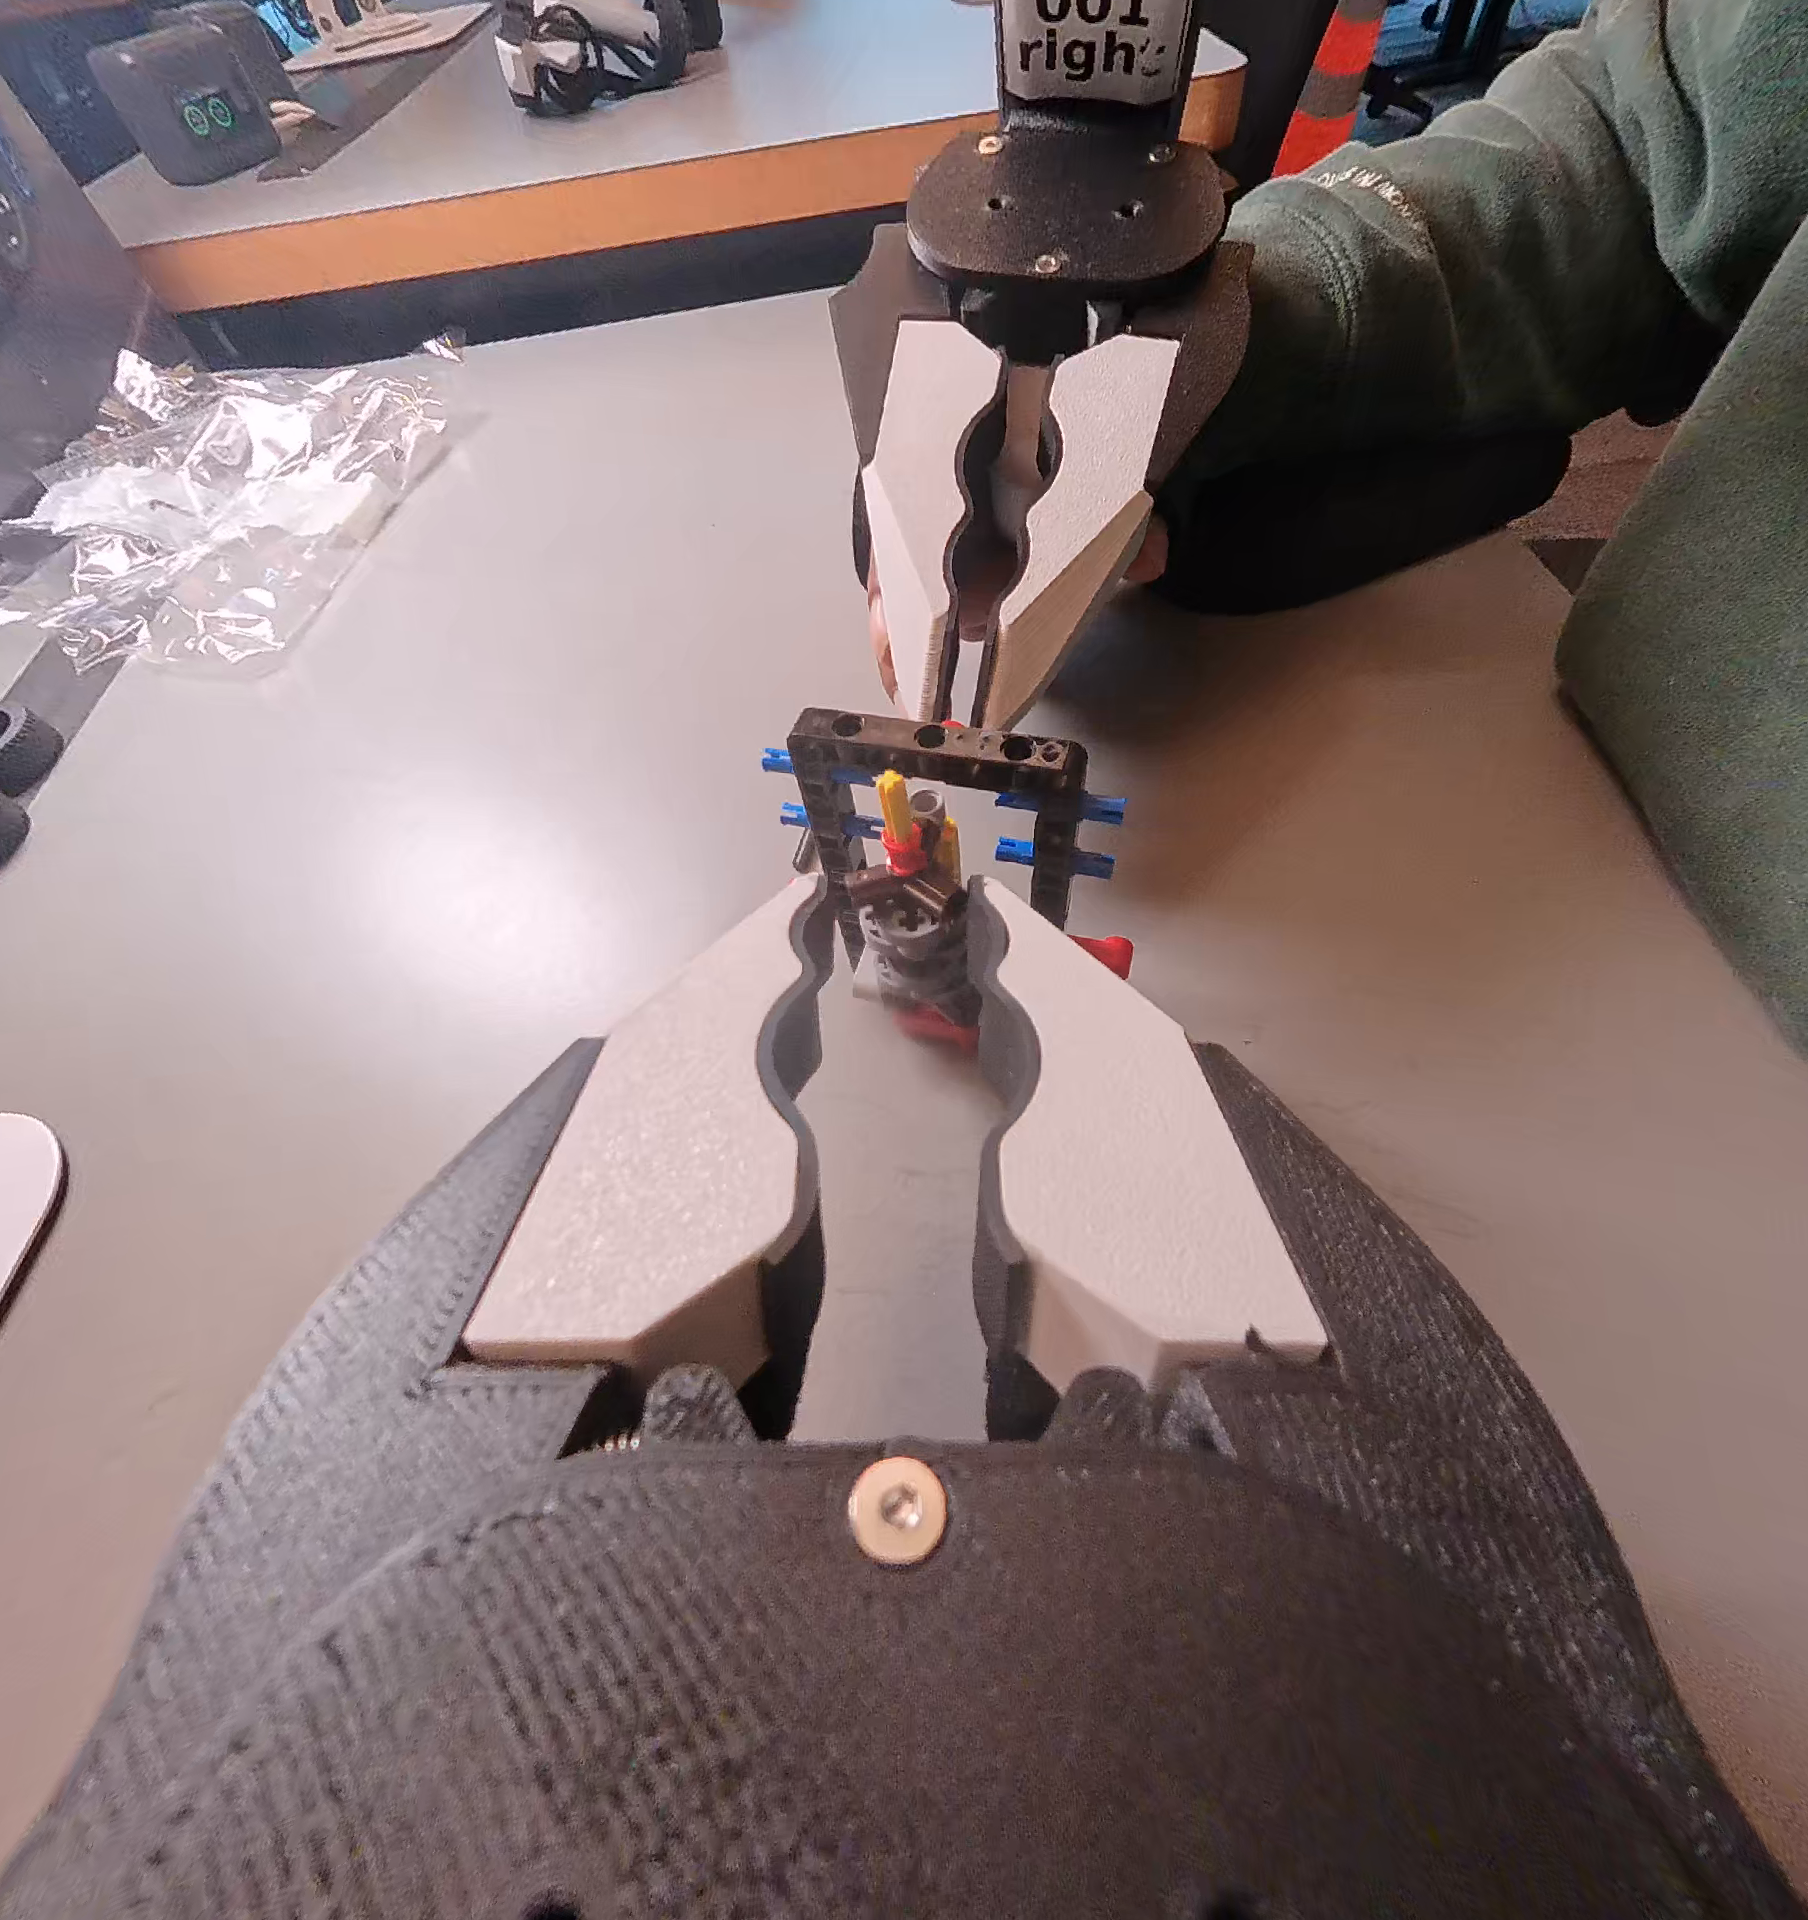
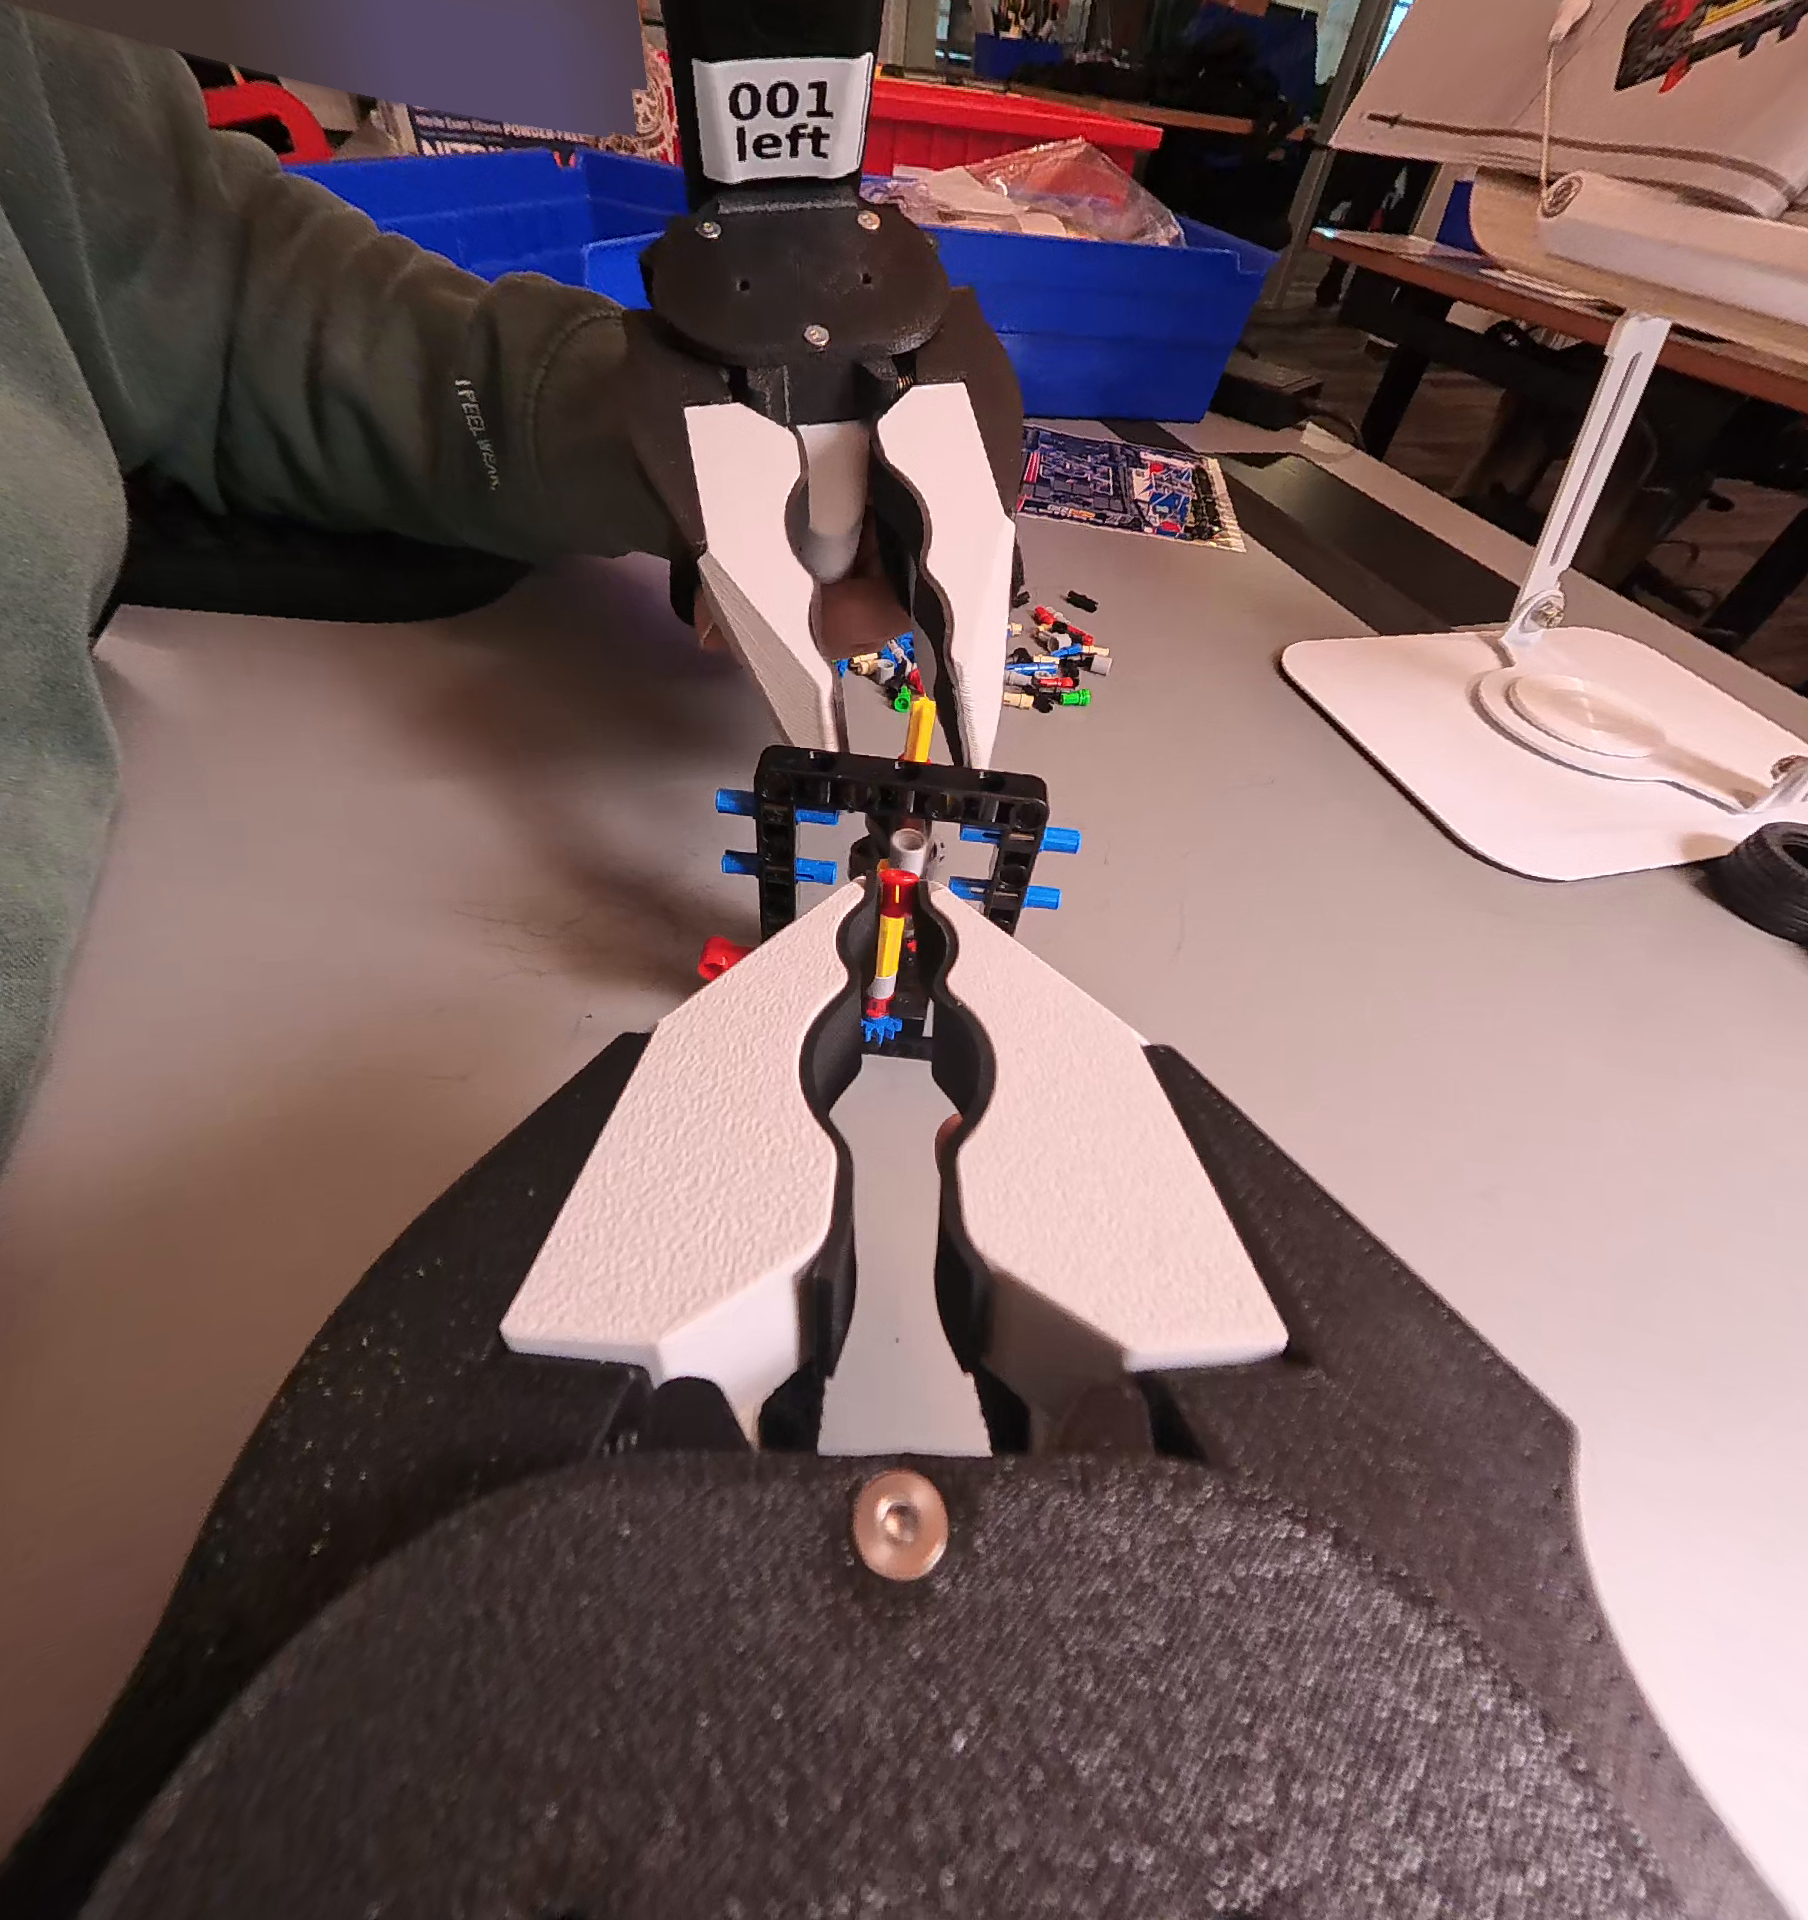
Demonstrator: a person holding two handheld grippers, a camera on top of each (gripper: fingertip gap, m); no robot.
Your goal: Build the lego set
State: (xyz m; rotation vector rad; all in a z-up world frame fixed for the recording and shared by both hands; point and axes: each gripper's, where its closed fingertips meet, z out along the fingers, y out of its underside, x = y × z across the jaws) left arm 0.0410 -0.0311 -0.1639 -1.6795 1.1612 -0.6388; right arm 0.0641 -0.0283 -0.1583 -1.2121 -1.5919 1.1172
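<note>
Left wrist view: early build, both grippers, left gripper and right gripper, nearly closed on the pinned frame's core; loose pins beyond frame unused.

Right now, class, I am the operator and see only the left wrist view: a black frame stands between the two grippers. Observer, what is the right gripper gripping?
Observer: The right gripper is closed on a yellow axle at the black frame.
Operator: Where are the spare parts?
Observer: A pile of small loose pieces lies on the table behind the left gripper.
Operator: Anything farther back?
Observer: Blue bins stand past that pile.
</note>
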